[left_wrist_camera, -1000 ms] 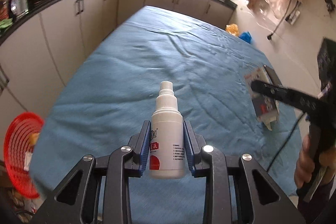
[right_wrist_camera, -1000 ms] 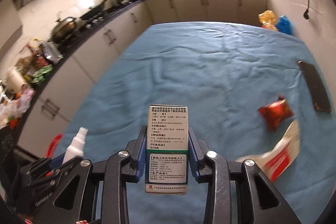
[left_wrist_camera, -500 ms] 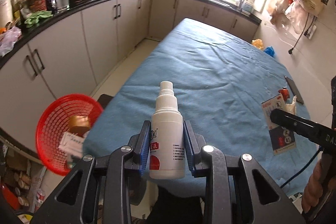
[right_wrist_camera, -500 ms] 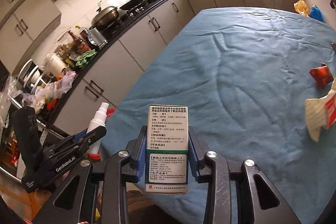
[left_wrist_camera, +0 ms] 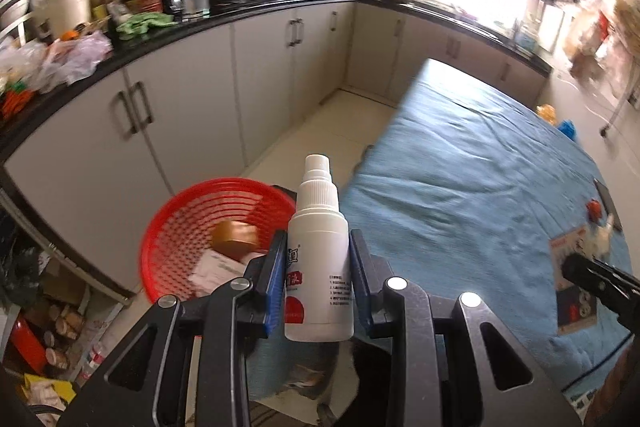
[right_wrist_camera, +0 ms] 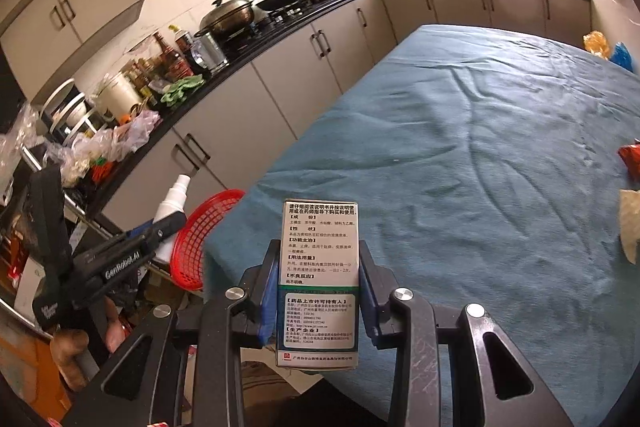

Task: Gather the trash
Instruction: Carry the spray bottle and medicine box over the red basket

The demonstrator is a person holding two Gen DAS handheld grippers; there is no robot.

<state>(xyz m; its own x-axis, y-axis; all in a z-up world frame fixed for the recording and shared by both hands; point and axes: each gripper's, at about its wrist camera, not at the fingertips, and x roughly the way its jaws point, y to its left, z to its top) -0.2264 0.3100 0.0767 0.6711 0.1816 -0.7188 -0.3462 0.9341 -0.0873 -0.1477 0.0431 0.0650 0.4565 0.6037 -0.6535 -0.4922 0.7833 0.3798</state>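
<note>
Trash was partly gathered: the red basket [left_wrist_camera: 180, 239] off the table's [left_wrist_camera: 460, 187] near end already held a brown piece and a pale box, while wrappers [right_wrist_camera: 630, 187] lay on the blue cloth yet. We held the spray bottle [left_wrist_camera: 320, 263] upright, clamped in our left gripper [left_wrist_camera: 318, 287] beside the basket — not yet dropped. Our right gripper [right_wrist_camera: 318, 291] gripped the medicine box [right_wrist_camera: 320, 279] upright above the table edge.

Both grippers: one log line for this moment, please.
left gripper: holds bottle | right gripper: holds box | basket: beside table
</note>
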